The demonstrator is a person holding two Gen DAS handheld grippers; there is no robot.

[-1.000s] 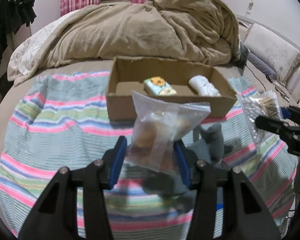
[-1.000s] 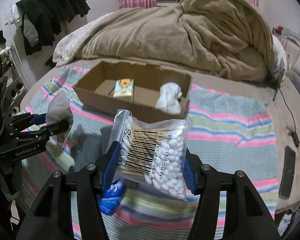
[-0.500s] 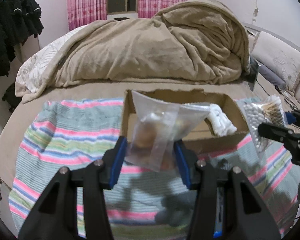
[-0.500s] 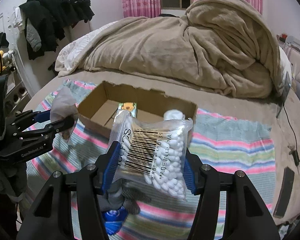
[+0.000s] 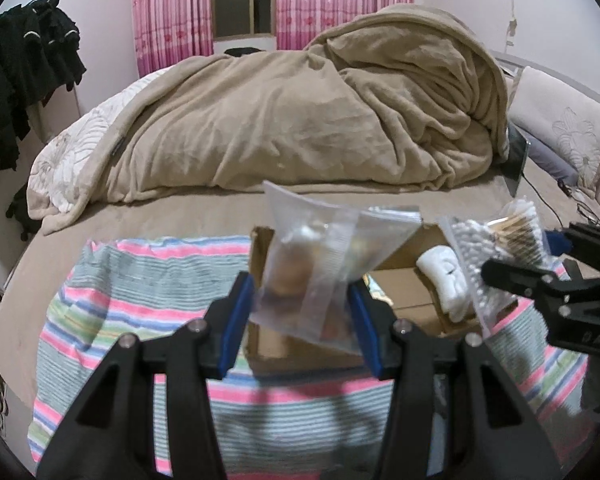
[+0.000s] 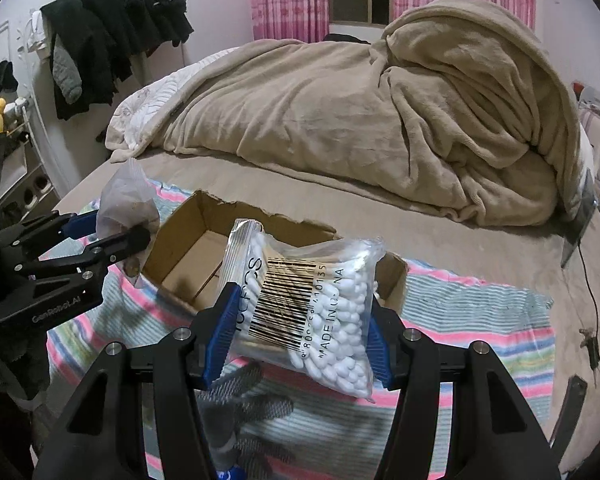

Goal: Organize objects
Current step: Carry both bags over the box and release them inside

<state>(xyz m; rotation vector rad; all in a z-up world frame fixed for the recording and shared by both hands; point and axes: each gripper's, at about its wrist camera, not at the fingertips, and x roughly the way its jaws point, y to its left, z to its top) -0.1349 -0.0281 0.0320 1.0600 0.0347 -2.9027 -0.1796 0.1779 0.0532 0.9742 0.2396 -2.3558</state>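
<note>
My left gripper (image 5: 302,312) is shut on a clear zip bag (image 5: 324,264) with brownish items inside, held above the left part of an open cardboard box (image 5: 300,354). The box holds a white rolled cloth (image 5: 446,280). My right gripper (image 6: 296,332) is shut on a bag of cotton swabs (image 6: 312,304) with a barcode, held above the box (image 6: 188,252). In the right wrist view the left gripper (image 6: 112,240) and its bag (image 6: 126,200) hang at the box's left end. In the left wrist view the right gripper (image 5: 540,268) and swab bag (image 5: 488,248) are at the right.
The box sits on a striped towel (image 5: 140,300) on a bed. A heaped beige blanket (image 5: 300,120) lies behind. A grey glove (image 6: 244,400) lies on the towel below my right gripper. Dark clothes (image 6: 112,32) hang at the left wall. A cable (image 6: 588,292) runs along the right.
Both grippers have moved forward and up with their bags, from in front of the box to over it. The box now lies largely under the bags.
</note>
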